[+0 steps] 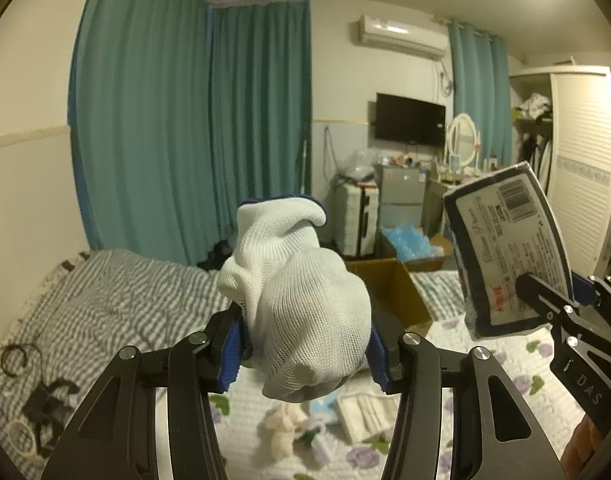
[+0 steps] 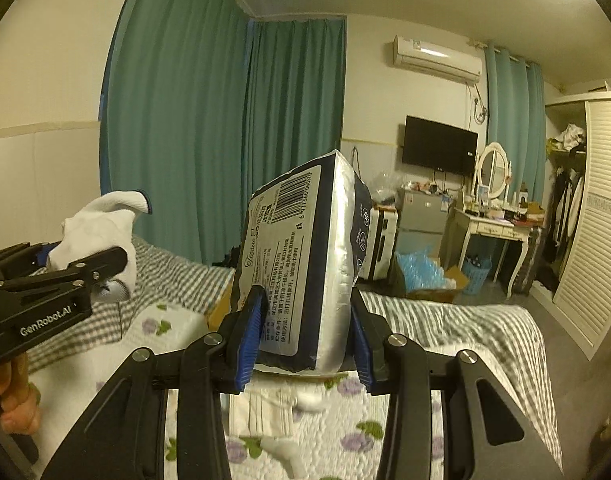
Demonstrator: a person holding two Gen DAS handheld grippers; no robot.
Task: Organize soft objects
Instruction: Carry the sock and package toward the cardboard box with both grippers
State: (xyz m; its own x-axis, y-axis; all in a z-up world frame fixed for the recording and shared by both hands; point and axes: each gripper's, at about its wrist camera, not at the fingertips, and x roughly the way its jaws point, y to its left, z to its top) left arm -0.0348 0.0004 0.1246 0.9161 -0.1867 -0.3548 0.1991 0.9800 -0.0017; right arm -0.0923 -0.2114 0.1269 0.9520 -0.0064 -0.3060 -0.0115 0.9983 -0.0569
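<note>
Above the bed (image 1: 105, 300), our left claw (image 1: 305, 344) is clamped on a bunched white knit glove (image 1: 293, 280). To its right, our right claw (image 2: 305, 344) grips a tissue pack (image 2: 301, 264), held upright. More soft items (image 1: 285, 428) lie on the floral quilt (image 1: 505, 360) below.

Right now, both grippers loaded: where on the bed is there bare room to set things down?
Free: the grey striped blanket left of the cardboard box, beyond the cables at its near left edge; in the right wrist view, the striped stretch right of the tissue pack. Crowded: the floral quilt below the white knit glove, with a plush toy and folded cloth.
</note>
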